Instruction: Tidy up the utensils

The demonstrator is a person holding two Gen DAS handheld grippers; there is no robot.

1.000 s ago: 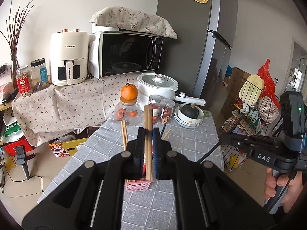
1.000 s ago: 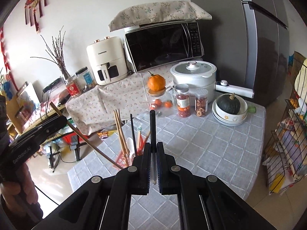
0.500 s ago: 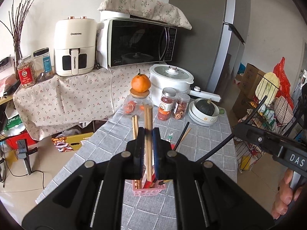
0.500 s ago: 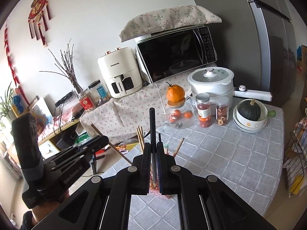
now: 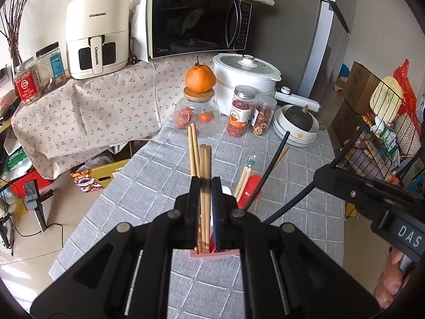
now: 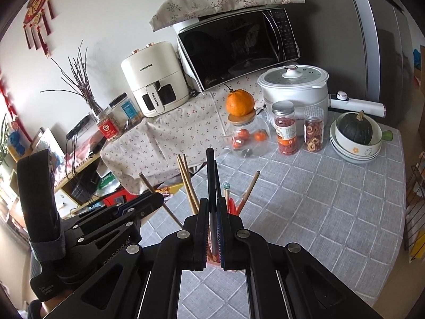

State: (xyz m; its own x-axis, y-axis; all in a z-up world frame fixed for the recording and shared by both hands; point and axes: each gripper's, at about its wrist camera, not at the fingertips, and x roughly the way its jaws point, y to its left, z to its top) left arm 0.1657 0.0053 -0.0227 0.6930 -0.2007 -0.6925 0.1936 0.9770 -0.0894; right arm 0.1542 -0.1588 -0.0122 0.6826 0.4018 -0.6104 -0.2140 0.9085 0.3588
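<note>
We lower utensils into the pink holder (image 5: 212, 254) on the grey table (image 5: 292, 239): left gripper (image 5: 205, 186) clamped on wooden chopsticks (image 5: 205, 159), right gripper (image 6: 212, 207) on black chopsticks (image 6: 210, 164). Light, stiff and slippery, they seem best gripped mid-shaft.

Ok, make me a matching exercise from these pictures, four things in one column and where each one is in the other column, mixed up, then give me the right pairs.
Things
1. wooden chopsticks
2. black chopsticks
3. orange
4. green squash

Places
A. on the wooden lid of the glass jar
B. between the fingers of the right gripper
C. in the stacked bowls
D. between the fingers of the left gripper

Right pairs: 1-D, 2-B, 3-A, 4-C
</note>
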